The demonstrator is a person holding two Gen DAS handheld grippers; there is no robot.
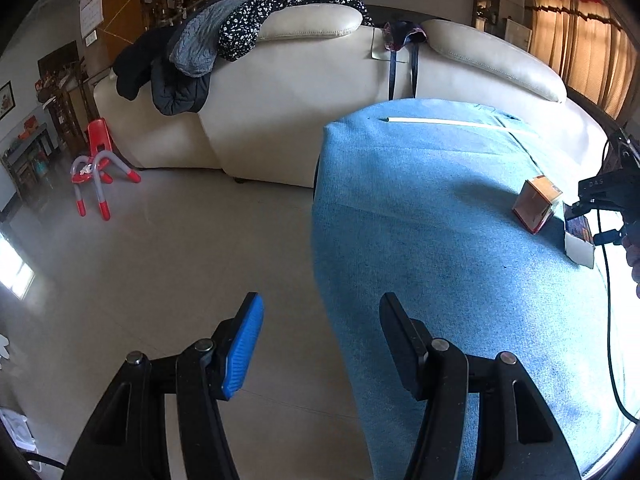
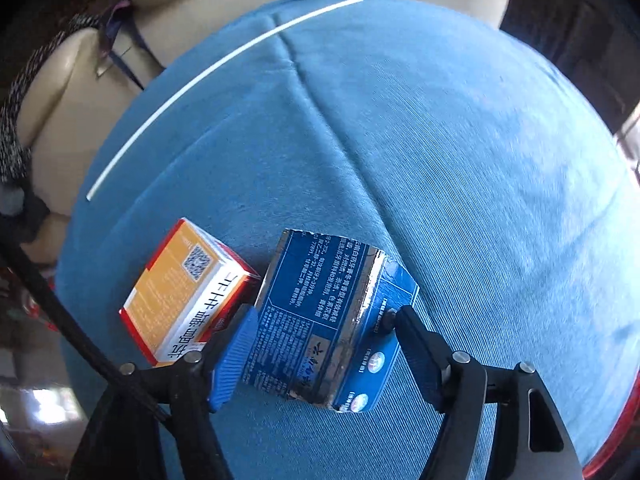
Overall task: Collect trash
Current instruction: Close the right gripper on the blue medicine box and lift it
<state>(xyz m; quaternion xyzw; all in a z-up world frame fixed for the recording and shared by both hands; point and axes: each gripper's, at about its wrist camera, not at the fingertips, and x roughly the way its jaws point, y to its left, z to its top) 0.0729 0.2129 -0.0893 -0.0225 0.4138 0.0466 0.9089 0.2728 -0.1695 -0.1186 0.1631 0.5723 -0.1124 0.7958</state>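
Note:
A torn blue carton (image 2: 316, 320) lies on the blue cloth of the table (image 2: 440, 160), between the fingers of my right gripper (image 2: 326, 314). The jaws stand open around it, each finger close to one side of it. An orange and red box (image 2: 184, 292) stands right beside it on the left. In the left wrist view both boxes sit at the table's far right, the orange one (image 1: 536, 204) next to the blue carton (image 1: 578, 236), with the right gripper (image 1: 576, 208) above them. My left gripper (image 1: 320, 304) hangs open and empty over the table's left edge.
A thin white stick (image 1: 440, 122) lies near the table's far edge. Behind the table stands a cream sofa (image 1: 280, 100) draped with clothes (image 1: 208, 40). A small red chair (image 1: 98, 160) stands on the tiled floor at left. A hand (image 1: 634, 248) shows at the right edge.

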